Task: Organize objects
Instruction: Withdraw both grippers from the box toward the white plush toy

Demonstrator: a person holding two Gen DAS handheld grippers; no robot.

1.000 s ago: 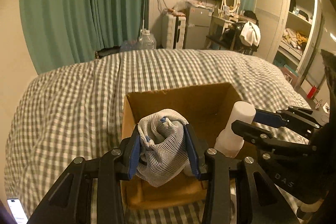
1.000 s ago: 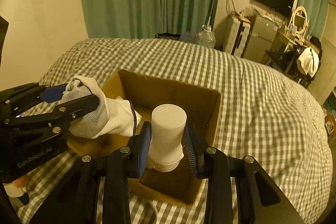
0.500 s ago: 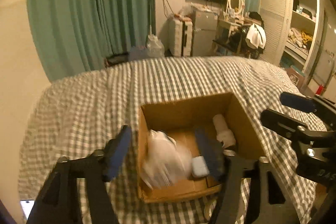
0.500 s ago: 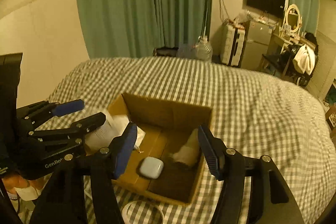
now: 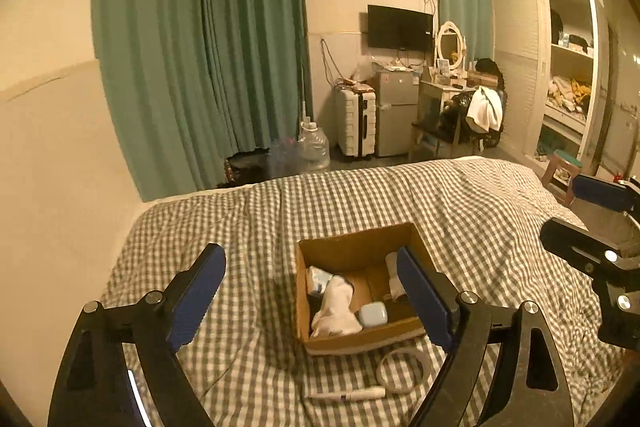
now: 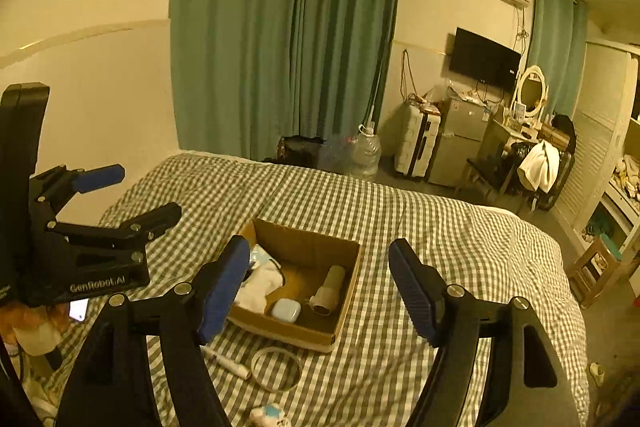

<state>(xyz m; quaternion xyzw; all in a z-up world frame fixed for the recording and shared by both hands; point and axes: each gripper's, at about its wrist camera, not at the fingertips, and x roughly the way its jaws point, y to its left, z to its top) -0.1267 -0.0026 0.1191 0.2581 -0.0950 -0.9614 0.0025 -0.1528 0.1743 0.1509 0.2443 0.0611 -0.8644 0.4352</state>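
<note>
A cardboard box (image 5: 352, 245) (image 6: 316, 239) sits on the checked bed. Inside lie a white glove (image 5: 336, 309) (image 6: 258, 287), a white bottle (image 5: 394, 277) (image 6: 330, 289) on its side, a pale blue earbud case (image 5: 373, 313) (image 6: 286, 309) and a tissue pack (image 5: 318, 279). My left gripper (image 5: 310, 297) is open and empty, raised well above the box. My right gripper (image 6: 320, 287) is open and empty, also high above it. Each gripper shows at the edge of the other's view.
In front of the box on the bed lie a clear ring (image 5: 402, 371) (image 6: 276, 369) and a white pen (image 5: 348, 394) (image 6: 228, 363). A small white and blue item (image 6: 270, 415) lies nearer. A phone (image 6: 79, 309) lies at the left. The bed's far edge meets curtains and furniture.
Both grippers opened and dropped the glove and the bottle into the box. Both then rose up and back, away from the box.
</note>
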